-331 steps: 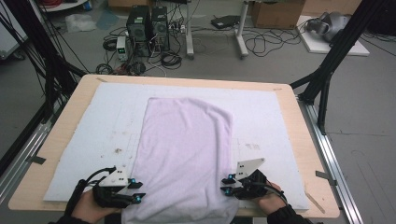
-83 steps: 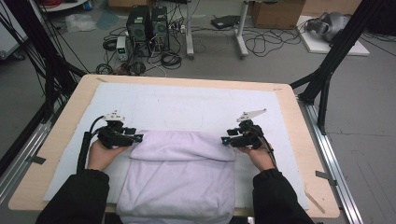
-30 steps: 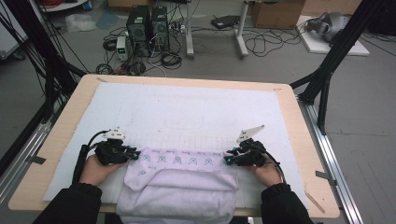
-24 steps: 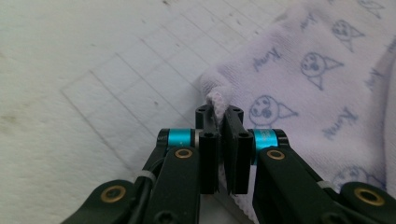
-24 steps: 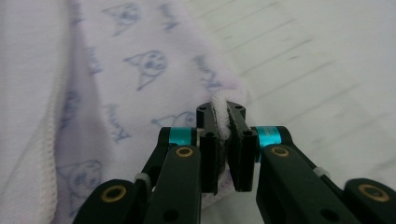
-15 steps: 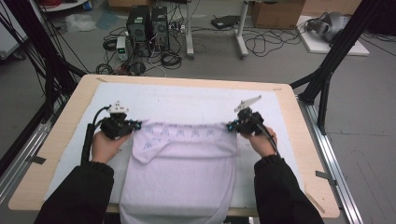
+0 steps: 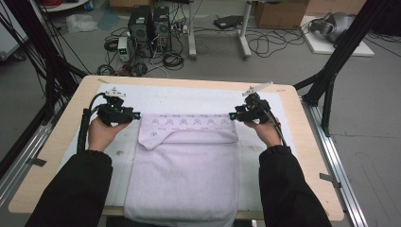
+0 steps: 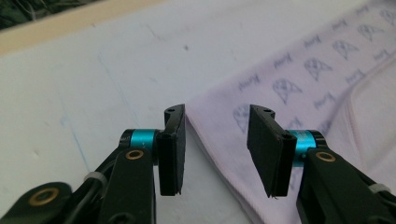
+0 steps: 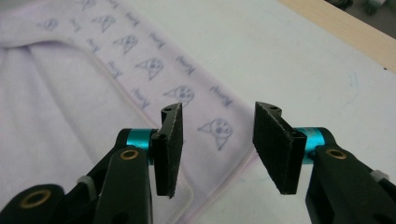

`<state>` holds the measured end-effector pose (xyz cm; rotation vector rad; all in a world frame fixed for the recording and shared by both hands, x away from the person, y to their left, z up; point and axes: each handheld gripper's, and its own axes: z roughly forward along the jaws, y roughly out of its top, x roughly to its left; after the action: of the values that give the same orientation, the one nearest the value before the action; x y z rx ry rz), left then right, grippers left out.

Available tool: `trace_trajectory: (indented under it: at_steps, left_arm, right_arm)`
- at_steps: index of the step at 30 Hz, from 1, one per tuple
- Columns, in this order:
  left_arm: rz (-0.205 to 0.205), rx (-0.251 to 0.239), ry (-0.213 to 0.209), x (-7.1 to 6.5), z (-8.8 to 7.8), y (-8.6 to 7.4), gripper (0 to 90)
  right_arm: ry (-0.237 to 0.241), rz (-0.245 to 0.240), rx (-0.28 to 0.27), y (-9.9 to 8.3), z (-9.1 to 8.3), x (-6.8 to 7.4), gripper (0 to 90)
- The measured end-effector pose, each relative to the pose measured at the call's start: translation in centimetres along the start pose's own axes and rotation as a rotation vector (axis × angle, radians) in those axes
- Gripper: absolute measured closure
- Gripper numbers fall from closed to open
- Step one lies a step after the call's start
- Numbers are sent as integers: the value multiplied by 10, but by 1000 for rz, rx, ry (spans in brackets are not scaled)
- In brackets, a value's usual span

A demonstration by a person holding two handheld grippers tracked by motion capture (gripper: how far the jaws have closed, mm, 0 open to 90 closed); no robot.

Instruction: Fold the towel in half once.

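Both grippers gape, just opened, above the towel (image 7: 189, 161).

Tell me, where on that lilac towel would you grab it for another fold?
Probably the two far corners of the lilac towel, one per hand-held gripper. The printed band lies flat along the far edge, its corners free on the white mat. Come in from the outer sides: left hand-held gripper, right hand-held gripper, both open, jaws just opened, nothing between them.
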<state>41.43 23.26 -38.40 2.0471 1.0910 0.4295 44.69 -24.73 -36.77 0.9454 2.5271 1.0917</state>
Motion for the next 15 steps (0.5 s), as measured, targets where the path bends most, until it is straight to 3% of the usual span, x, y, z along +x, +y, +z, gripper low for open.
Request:
trace_trajectory:
  at_steps: [5,10,12,15]
  left_arm:
    - [13,1,-99,-14,0,-24,542]
    - [39,20,-227,-30,4,-43,480]
    - [67,43,-239,-35,6,-46,463]
    - [100,48,-259,-42,8,-49,443]
  right_arm:
    - [44,-16,21,-29,7,16,521]
    - [87,17,44,-54,17,23,495]
    - [97,21,47,-60,21,26,509]
    - [97,-2,71,-65,24,30,616]
